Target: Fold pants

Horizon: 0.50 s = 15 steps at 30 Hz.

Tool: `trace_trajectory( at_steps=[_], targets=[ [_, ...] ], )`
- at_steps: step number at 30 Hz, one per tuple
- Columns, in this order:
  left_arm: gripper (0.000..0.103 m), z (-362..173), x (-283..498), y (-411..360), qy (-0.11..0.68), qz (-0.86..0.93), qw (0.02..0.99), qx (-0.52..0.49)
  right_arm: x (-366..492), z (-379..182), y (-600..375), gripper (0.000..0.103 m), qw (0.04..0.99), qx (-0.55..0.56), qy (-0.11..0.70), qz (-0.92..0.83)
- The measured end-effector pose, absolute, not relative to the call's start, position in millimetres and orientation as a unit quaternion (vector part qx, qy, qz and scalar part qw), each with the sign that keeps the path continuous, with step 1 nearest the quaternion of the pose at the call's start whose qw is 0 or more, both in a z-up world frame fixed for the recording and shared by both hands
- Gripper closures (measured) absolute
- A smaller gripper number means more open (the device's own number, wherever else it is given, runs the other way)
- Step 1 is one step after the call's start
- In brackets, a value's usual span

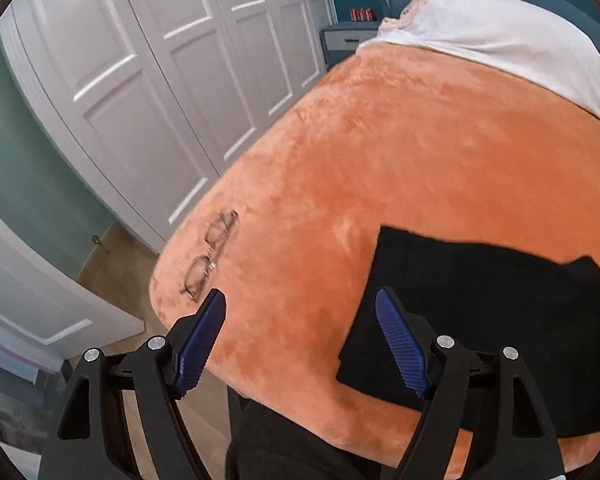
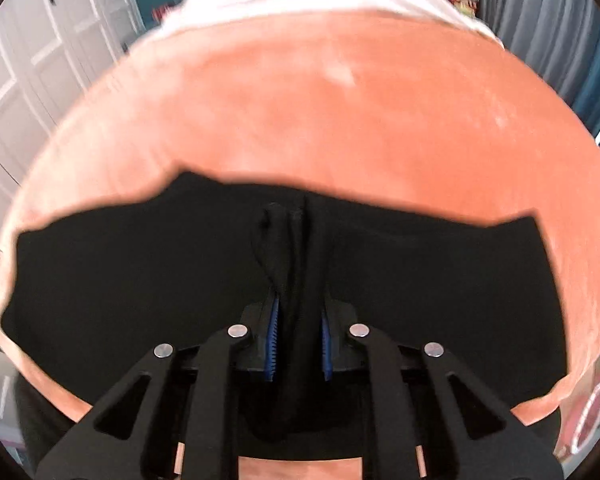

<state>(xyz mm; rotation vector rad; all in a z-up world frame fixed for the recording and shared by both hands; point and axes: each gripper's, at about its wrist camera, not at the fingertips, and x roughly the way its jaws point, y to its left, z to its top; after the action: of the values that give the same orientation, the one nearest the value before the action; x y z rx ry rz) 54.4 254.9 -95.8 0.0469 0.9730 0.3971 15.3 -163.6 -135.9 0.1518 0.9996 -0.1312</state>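
Black pants (image 2: 148, 280) lie spread across the near edge of an orange plush blanket (image 2: 300, 120), and right at the lens a bunched ridge of that fabric runs up between the blue pads (image 2: 274, 336) of the right gripper (image 2: 300, 300), which is pinched together on it. From the left wrist view the same pants (image 1: 480, 320) sit at the near right of the blanket (image 1: 380, 160), lying pretty flat with one corner pointing away. Over there the left gripper (image 1: 302, 300) hangs above the blanket with its jaws spread wide and nothing between them, the right-hand finger over the pants' left edge. A pair of glasses (image 1: 210, 256) rests on the blanket just beyond the left fingertip, near the bed's left edge. Further out, a white sheet (image 1: 500, 40) covers the far end of the bed, and white wardrobe doors (image 1: 160, 60) line the left side of the room.
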Motion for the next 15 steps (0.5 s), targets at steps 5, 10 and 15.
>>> trace_trajectory(
  at_steps=[5,10,15],
  targets=[
    [0.028,-115.2,43.5,237.1,0.493,0.144,0.858,-0.014,61.8,-200.0,-121.2,0.073,0.830,0.006,0.558,-0.028],
    [0.027,-119.5,37.5,250.7,0.493,0.133,0.860,-0.022,37.5,-147.4,-91.8,0.060,0.874,0.009,0.486,0.001],
    [0.027,-124.3,28.8,281.4,0.503,0.143,0.851,-0.041,17.7,-126.5,-7.2,0.044,0.875,-0.053,0.465,0.120]
  ],
)
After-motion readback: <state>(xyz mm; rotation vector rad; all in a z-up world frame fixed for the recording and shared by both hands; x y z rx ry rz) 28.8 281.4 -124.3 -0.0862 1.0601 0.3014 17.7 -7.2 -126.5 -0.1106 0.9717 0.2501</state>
